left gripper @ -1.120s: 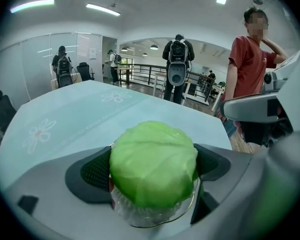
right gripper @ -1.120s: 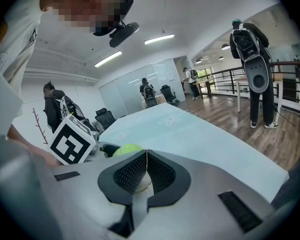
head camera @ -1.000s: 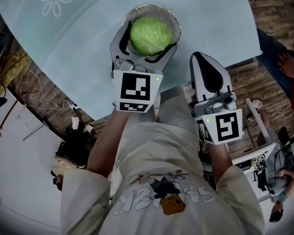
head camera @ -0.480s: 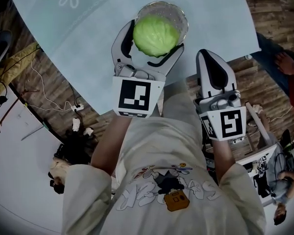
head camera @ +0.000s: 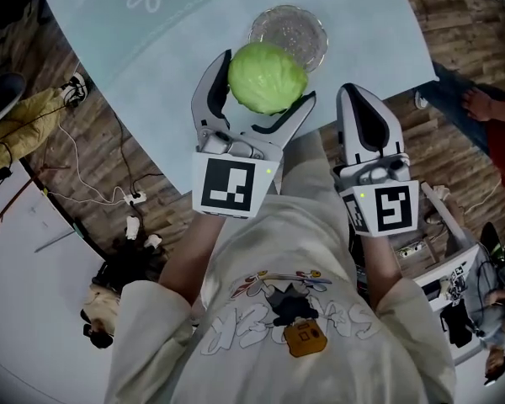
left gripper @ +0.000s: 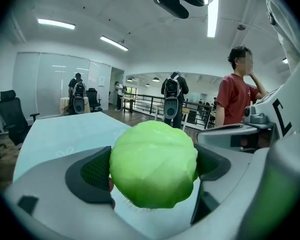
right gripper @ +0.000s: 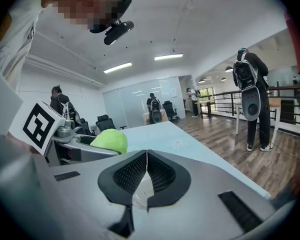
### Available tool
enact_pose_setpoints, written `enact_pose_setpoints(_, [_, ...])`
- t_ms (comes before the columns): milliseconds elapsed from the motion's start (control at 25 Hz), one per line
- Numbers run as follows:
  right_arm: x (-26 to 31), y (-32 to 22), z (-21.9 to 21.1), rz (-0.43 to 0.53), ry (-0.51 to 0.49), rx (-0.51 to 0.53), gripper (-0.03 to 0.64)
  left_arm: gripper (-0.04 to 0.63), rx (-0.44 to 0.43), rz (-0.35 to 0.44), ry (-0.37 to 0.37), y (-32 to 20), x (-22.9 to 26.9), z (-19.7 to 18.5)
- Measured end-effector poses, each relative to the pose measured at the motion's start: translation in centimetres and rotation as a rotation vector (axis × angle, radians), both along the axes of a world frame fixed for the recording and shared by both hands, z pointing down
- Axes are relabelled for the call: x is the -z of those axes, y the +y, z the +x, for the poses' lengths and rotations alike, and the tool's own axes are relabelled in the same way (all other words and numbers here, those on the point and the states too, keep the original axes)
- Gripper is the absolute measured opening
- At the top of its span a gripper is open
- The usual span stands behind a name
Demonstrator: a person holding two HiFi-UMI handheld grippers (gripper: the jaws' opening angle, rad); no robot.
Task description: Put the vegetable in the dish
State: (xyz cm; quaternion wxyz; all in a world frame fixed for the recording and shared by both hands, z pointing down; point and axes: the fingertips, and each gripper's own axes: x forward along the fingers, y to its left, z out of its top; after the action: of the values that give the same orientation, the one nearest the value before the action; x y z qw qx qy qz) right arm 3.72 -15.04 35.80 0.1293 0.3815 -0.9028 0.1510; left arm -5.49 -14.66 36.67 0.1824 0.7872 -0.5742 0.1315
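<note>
The cabbage (head camera: pixel 267 77) is pinched in the left hand-held gripper (head camera: pixel 263 79), and the dish (head camera: pixel 301 25) is seen just ahead, slightly rightward.

**First:** Your left tool (head camera: pixel 265 79), closed round the cabbage (left gripper: pixel 153 165), hangs at the near rim of the dish (head camera: pixel 310 30); the bowl lies open from above.

**Second:** Your right tool (head camera: pixel 361 96), jaws together, stands just beside its right flank, past the table (head camera: pixel 185 23) edge. Leftward, bare table gives you passage.
</note>
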Motion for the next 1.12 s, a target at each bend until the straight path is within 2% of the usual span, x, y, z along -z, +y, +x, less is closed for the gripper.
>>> enact_pose_setpoints(760, [9.7, 11.8, -4.0, 0.181, -0.001, -0.097, 0.024, 0.512, -0.051, 0.180, 0.056, 13.8, 10.6, -3.9])
enact_pose_setpoints(1120, [11.9, 18.1, -3.6, 0.210, 0.002, -0.132, 0.023, 0.512, -0.062, 0.227, 0.081, 20.5, 12.9, -4.1])
